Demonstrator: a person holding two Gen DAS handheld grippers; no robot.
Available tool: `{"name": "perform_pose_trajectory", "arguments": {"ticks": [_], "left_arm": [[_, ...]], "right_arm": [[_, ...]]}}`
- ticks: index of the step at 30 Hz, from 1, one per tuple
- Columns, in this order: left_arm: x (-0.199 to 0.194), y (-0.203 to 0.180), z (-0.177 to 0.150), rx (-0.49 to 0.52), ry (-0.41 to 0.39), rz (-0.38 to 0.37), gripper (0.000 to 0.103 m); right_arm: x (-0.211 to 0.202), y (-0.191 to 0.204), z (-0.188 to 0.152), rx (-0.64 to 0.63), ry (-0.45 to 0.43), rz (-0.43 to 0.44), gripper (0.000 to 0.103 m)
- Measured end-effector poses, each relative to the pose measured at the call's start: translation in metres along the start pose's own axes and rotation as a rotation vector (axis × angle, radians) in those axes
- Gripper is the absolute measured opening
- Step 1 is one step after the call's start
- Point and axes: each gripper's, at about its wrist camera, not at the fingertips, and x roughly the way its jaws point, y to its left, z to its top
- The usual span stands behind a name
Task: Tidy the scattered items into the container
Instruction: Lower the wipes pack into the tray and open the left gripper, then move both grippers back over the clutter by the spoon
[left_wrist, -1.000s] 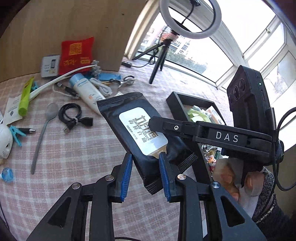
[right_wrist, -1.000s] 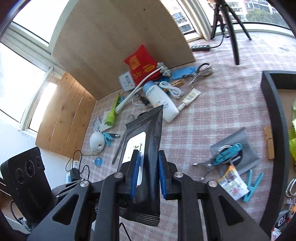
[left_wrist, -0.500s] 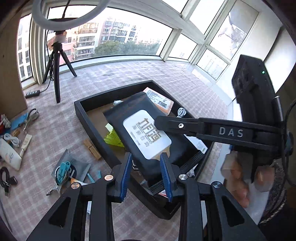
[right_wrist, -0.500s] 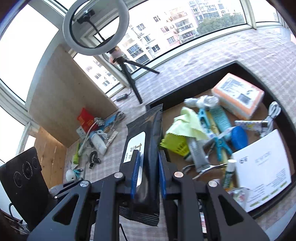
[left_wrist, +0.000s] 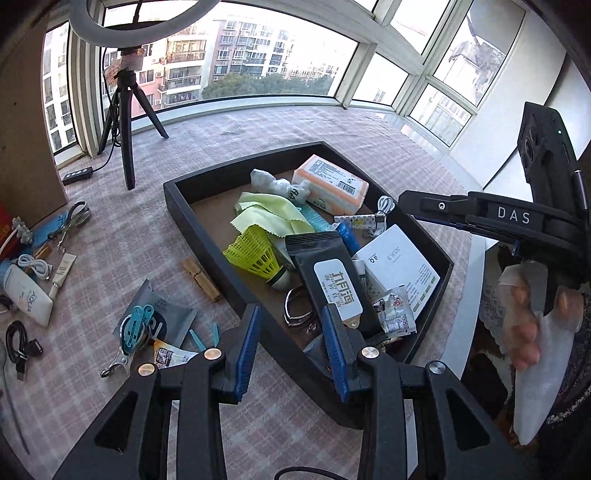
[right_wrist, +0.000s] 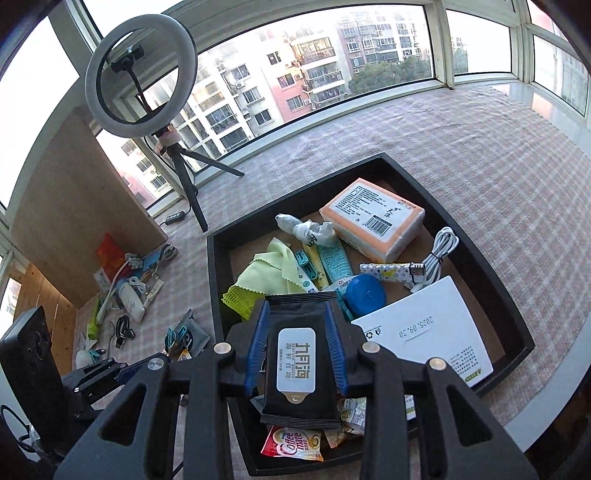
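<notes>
The black wet-wipes pack (left_wrist: 332, 284) lies flat inside the black tray (left_wrist: 236, 168), on top of other items. My left gripper (left_wrist: 291, 325) hovers over the tray's near wall, open, with nothing between its blue pads. The pack's near end lies just beyond its right finger. My right gripper (left_wrist: 406, 201) hangs above the tray's right side, clear of the pack. Its jaws are opening. In the right wrist view the pack (right_wrist: 295, 354) shows through the gap of the right gripper (right_wrist: 297, 328), lying below without pad contact. The left gripper (right_wrist: 122, 369) is at lower left.
The tray also holds an orange tissue pack (left_wrist: 332, 184), a yellow-green cloth (left_wrist: 269, 218), a shuttlecock (left_wrist: 255, 254) and a white box (left_wrist: 402, 266). On the plaid cloth left of it lie a wooden clothespin (left_wrist: 201, 280), a teal clip (left_wrist: 138, 325), a white tube (left_wrist: 26, 295) and scissors (left_wrist: 74, 218). A ring-light tripod (left_wrist: 125, 122) stands behind.
Both grippers swung from the scattered items over to the tray with the black pack. The right jaws widened and the pack now lies in the tray, let go.
</notes>
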Motion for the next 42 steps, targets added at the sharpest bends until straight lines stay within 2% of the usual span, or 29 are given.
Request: {"name": "perform_pose_trajectory", "arguments": {"ticks": [5, 11, 15, 19, 22, 27, 32, 36, 42], "left_arm": [[-0.014, 0.026, -0.008, -0.053, -0.026, 0.051, 0.033], [-0.042, 0.086, -0.030, -0.183, -0.054, 0.140, 0.033], [-0.067, 0.137, -0.057, -0.283, -0.072, 0.224, 0.047], [-0.097, 0.190, -0.088, -0.402, -0.094, 0.326, 0.050], [-0.121, 0.225, -0.115, -0.494, -0.107, 0.370, 0.051], [-0.143, 0.262, -0.151, -0.575, -0.111, 0.450, 0.051], [-0.137, 0.273, -0.154, -0.542, -0.083, 0.482, 0.049], [-0.121, 0.274, -0.143, -0.487, -0.055, 0.471, 0.049], [-0.094, 0.292, -0.118, -0.445, -0.017, 0.473, 0.044]], "right_arm": [[0.011, 0.029, 0.000, -0.061, 0.017, 0.034, 0.031], [0.037, 0.077, -0.004, -0.154, 0.072, 0.085, 0.031], [0.055, 0.117, -0.008, -0.235, 0.109, 0.116, 0.031], [0.072, 0.160, -0.015, -0.338, 0.144, 0.147, 0.031], [0.083, 0.190, -0.022, -0.404, 0.162, 0.175, 0.036], [0.106, 0.231, -0.036, -0.488, 0.221, 0.211, 0.036], [0.125, 0.273, -0.056, -0.592, 0.278, 0.267, 0.036], [0.146, 0.309, -0.072, -0.693, 0.322, 0.280, 0.036], [0.192, 0.353, -0.076, -0.701, 0.389, 0.274, 0.034]]}}
